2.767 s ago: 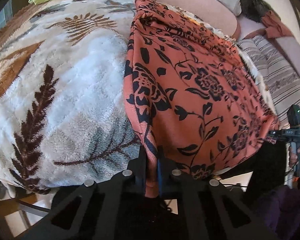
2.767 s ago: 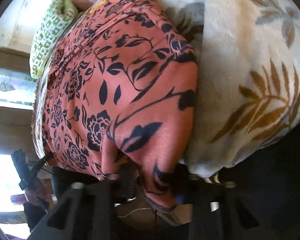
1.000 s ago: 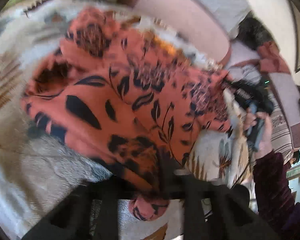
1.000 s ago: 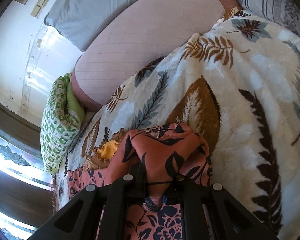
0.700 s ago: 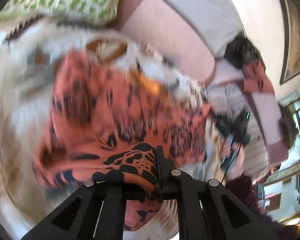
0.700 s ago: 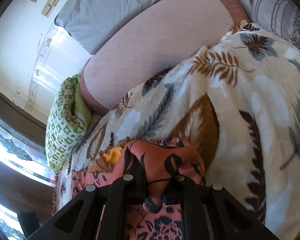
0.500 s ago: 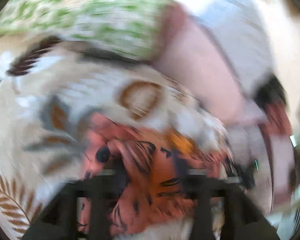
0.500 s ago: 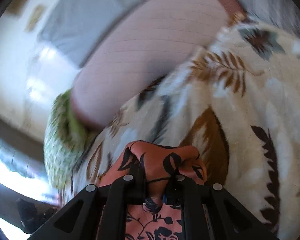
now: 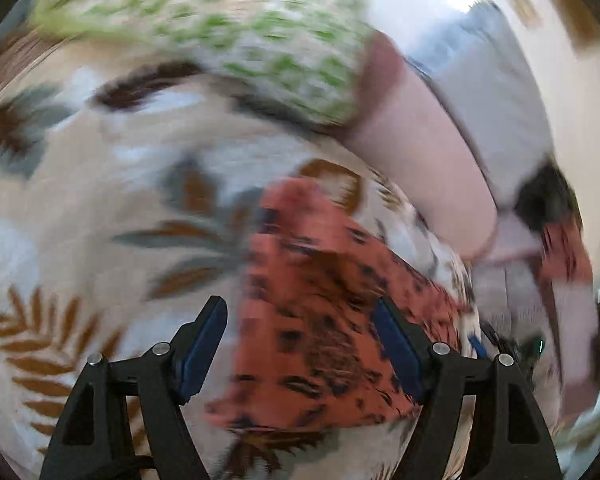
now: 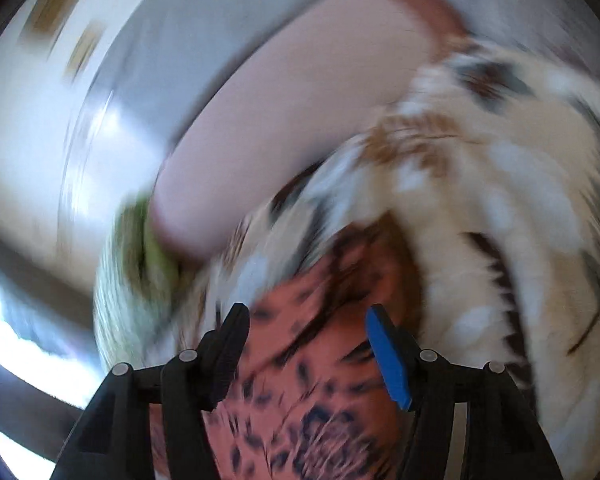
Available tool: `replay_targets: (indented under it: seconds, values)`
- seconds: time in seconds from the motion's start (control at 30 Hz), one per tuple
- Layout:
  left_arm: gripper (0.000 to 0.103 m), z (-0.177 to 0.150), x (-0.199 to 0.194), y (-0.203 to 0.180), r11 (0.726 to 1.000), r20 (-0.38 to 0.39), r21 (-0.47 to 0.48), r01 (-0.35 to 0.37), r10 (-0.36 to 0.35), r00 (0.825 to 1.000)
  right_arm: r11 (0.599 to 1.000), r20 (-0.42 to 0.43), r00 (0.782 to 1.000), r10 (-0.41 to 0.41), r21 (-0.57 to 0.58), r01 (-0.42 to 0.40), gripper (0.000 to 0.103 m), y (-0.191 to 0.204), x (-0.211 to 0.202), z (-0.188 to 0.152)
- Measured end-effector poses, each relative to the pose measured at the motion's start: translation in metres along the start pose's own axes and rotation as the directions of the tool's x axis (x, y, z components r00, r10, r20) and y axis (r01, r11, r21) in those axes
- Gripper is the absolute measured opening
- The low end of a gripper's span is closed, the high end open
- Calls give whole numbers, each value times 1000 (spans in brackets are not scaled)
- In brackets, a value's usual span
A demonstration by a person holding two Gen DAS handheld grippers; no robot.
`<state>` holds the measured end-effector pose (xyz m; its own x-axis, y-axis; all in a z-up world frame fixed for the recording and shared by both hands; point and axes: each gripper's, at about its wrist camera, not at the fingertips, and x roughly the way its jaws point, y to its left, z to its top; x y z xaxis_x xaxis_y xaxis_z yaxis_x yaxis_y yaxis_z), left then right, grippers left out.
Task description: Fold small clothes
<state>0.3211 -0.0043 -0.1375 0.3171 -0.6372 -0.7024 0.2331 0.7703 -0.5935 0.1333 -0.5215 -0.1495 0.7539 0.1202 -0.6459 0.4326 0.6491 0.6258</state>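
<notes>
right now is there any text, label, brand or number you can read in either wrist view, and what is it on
None can be read: both views are motion-blurred.
Orange floral garment: only black flower print, no tag or label showing.
Leaf-print blanket: pattern only.
Green patterned pillow: pattern only.
Left gripper and right gripper: no markings visible.
Tan patches on the wall: too blurred to tell what they are.

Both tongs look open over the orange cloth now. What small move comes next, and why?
Probably bring the left tongs and right tongs down to regrip one side edge of the orange black-flowered cloth. Both sets stand wide open holding nothing, and the cloth lies loose on the leaf-print fleece blanket. The blur hides whether it is folded neatly.
</notes>
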Motion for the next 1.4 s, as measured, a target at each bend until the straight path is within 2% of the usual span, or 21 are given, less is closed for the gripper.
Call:
replay_targets:
  seconds: [0.07, 0.13, 0.2, 0.23, 0.3, 0.4, 0.5, 0.57, 0.67, 0.77, 0.93, 0.97, 1.0, 1.07, 1.13, 1.17, 1.2, 1.27, 1.33, 1.37, 1.4]
  values:
    - [76, 4, 22, -26, 998, -70, 68, -14, 19, 997, 991, -82, 996, -25, -131, 14, 63, 35, 21, -15]
    - [76, 5, 51, -48, 991, -149, 133, -23, 43, 988, 987, -160, 987, -31, -159, 5, 61, 51, 46, -27]
    - [76, 7, 82, -61, 978, -217, 191, -79, 121, 969, 980, -230, 971, -60, -201, 13, 60, 65, 76, -39]
    - [76, 12, 99, -64, 976, -244, 196, -93, 140, 959, 971, -258, 962, -90, -237, 28, 60, 72, 92, -42]
    - [76, 33, 125, -64, 981, -261, 156, -117, 155, 953, 964, -274, 955, -111, -265, 36, 60, 78, 111, -39]
    - [76, 72, 133, -67, 992, -209, 61, -110, 121, 970, 984, -242, 968, -63, -177, 20, 60, 80, 130, -6]
    - [76, 112, 115, -72, 997, -64, -12, -77, 76, 995, 996, -107, 994, -6, -84, -3, 60, 80, 120, 31]
    - [77, 123, 95, -67, 997, 10, -40, -72, 72, 997, 999, -56, 998, 23, -27, -24, 60, 77, 105, 43]
    - [77, 109, 79, -56, 996, -33, 14, -93, 94, 995, 999, -55, 998, 22, -33, -24, 60, 69, 77, 43]
    - [77, 69, 50, -24, 988, -62, 68, -136, 140, 988, 999, -79, 997, 0, -54, -4, 61, 49, 36, 22]
    - [77, 6, 10, 34, 984, -64, 12, -176, 176, 982, 999, -70, 997, -33, -5, 33, 63, 6, -31, -16]
    - [77, -4, 7, 41, 980, -61, 5, -201, 201, 978, 1000, -63, 998, -27, 1, 28, 63, 2, -41, -26]
    - [77, -13, 9, 44, 968, -81, 13, -252, 252, 964, 1000, -61, 998, -12, 6, 12, 63, -1, -52, -36]
    - [77, -26, 21, 51, 955, -134, 7, -298, 296, 946, 1000, -86, 996, -2, 6, 2, 63, -1, -50, -54]
    - [77, -36, 20, 45, 940, -91, 61, -336, 341, 936, 999, -136, 991, -3, 31, 7, 63, -2, -34, -69]
    - [77, -39, 17, 42, 926, -91, 80, -369, 376, 922, 999, -212, 977, -4, 51, 15, 64, -8, -20, -80]
    - [77, -42, 13, 42, 916, -104, 74, -395, 401, 910, 996, -272, 961, -50, 63, 70, 63, -14, -8, -93]
    - [77, -47, 1, 44, 915, -131, 42, -402, 404, 905, 995, -222, 973, -71, 47, 83, 62, -16, -17, -101]
    - [77, -51, -15, 45, 912, -119, 35, -409, 410, 904, 994, -240, 967, -90, 44, 103, 62, -14, -36, -103]
    - [76, -56, -25, 44, 911, -104, 33, -411, 412, 905, 994, -236, 968, -80, 50, 95, 62, -15, -43, -103]
    - [76, -62, -35, 41, 919, -94, 23, -394, 394, 914, 995, -227, 972, -52, 66, 69, 62, -16, -56, -103]
